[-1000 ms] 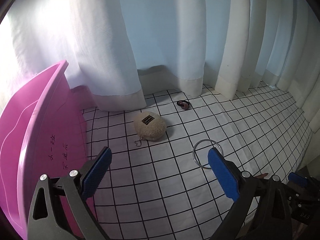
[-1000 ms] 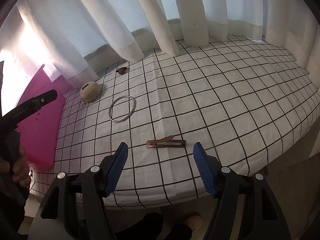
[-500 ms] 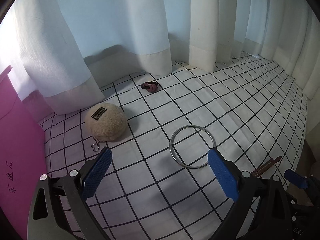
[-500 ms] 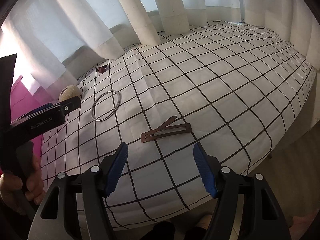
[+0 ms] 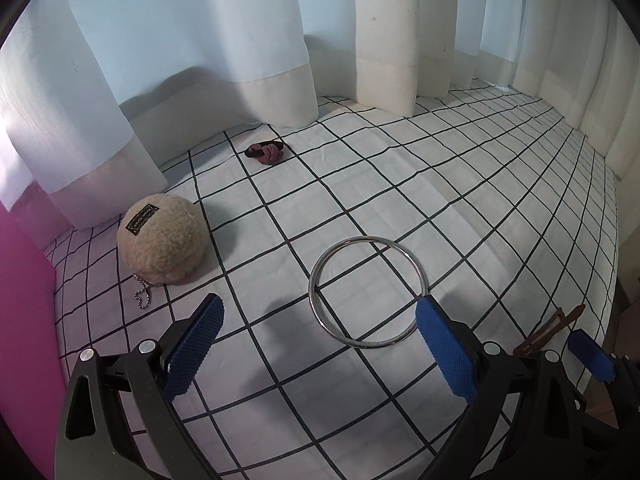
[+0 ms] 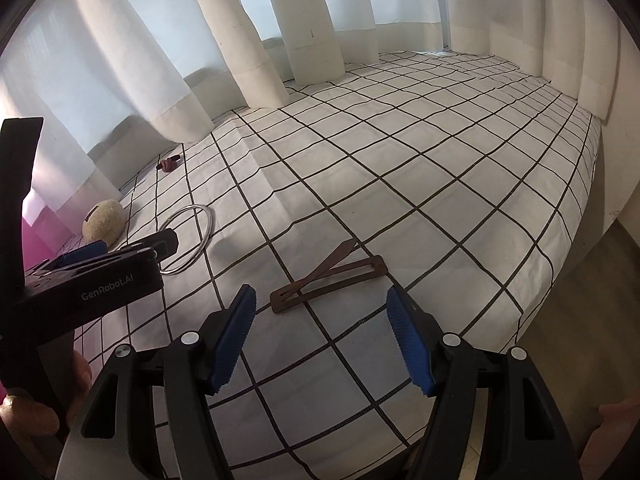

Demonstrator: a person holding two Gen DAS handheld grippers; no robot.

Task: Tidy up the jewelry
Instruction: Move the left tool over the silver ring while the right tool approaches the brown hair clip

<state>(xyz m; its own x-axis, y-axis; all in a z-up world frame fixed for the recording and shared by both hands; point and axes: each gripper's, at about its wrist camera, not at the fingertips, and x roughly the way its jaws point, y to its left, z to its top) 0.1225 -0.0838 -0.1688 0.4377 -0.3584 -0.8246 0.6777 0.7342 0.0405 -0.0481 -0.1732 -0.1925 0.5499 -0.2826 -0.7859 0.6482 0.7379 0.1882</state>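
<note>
A silver bangle (image 5: 366,292) lies flat on the checked cloth, just ahead of my open, empty left gripper (image 5: 320,344); its near right rim is by the right fingertip. It also shows in the right wrist view (image 6: 192,236). A brown hair clip (image 6: 328,280) lies sprung open just ahead of my open, empty right gripper (image 6: 322,340), and shows at the left wrist view's right edge (image 5: 552,328). A fuzzy beige ball charm (image 5: 162,240) with a bead chain lies to the left. A dark pink knotted hair tie (image 5: 266,153) lies by the curtain.
A pink bin (image 5: 20,320) stands at the far left. White curtains (image 5: 280,40) hang along the back of the table. The table's edge (image 6: 560,280) drops off on the right. The left gripper (image 6: 92,276) shows in the right wrist view, low over the cloth.
My left gripper has swung right, away from the pink bin, and closed in on the bangle. My right gripper has moved closer to the hair clip. Both stay open.
</note>
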